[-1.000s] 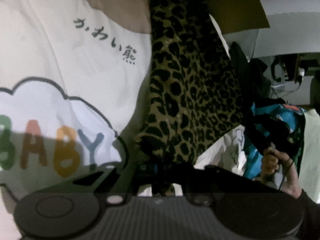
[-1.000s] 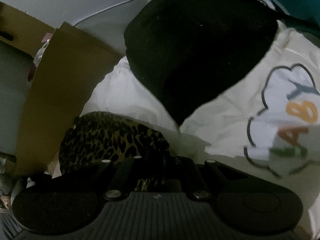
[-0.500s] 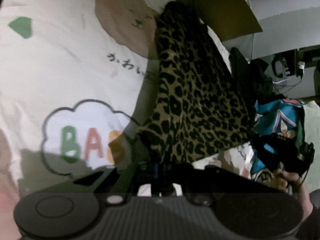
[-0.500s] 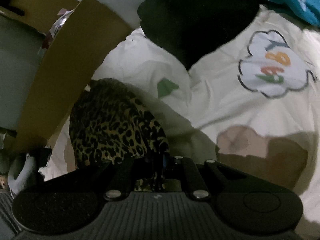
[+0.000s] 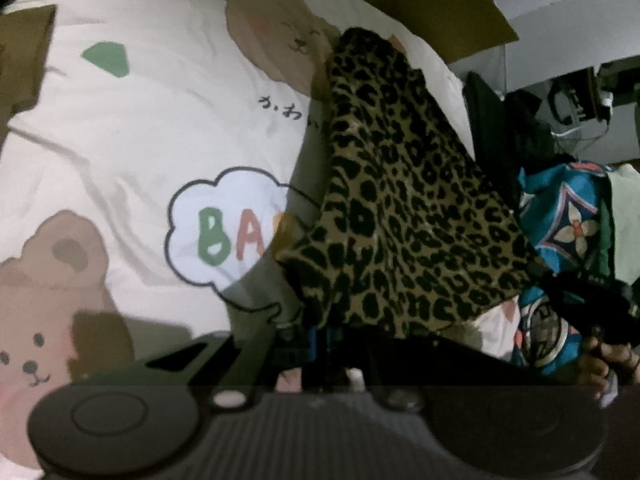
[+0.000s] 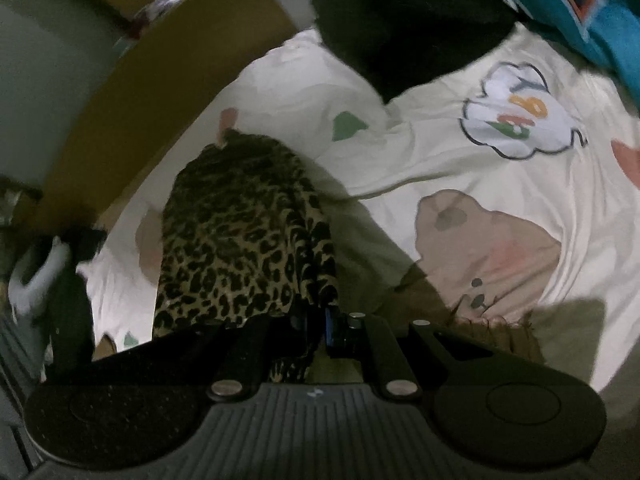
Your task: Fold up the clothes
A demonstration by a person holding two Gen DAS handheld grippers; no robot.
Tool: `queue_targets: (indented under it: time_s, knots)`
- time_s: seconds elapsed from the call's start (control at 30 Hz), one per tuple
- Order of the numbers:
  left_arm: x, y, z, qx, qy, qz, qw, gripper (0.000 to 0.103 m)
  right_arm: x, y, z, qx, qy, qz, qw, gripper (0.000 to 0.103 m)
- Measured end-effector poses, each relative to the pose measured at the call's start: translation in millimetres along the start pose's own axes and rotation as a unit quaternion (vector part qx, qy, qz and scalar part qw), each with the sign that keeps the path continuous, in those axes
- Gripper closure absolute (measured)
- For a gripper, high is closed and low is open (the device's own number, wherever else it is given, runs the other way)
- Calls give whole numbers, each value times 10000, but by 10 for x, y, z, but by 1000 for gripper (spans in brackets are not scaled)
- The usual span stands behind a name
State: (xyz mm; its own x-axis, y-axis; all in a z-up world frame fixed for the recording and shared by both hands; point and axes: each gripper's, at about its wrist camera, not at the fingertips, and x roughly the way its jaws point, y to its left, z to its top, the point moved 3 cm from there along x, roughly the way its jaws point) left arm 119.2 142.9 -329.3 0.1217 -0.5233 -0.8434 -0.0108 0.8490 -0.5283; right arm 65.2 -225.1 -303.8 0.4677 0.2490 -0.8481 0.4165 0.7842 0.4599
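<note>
"ba" lettering (image 5: pixel 230 236) on cream bedsheet (image 5: pixel 140 128)

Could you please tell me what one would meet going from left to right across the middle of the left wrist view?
Cream bear-print sheet → "BA" cloud print → leopard-print garment, hanging from the left gripper → teal patterned cloth.

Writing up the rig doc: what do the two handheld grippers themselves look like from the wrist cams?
Both match: a black ribbed housing flanked by round disc-shaped ends, and two black linkage bars with silver screw heads converging forward. The left gripper and right gripper each show a blue part at the fingers' base. In the left view, a thin black cable hangs by the person's hand.
</note>
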Motion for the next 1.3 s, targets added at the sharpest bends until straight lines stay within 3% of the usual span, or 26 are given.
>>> queue_targets:
  time_s: [0.5,0.8,1.07,1.3]
  knots:
    - [-394,51,-295,-361,-125,429,9983,99,-108,-10,-316,-366,416,-67,9984,97]
    - [-299,338,-445,-408,114,441,9981,99,163,-295,-649,5,865,-457,9952,97]
    - [-62,583,-616,-421,391,601,9965,99,443,-496,-942,-127,1295,-594,9897,97]
    - [182,727,-730,-453,568,722,9947,99,628,-506,-951,-428,1569,-770,9837,97]
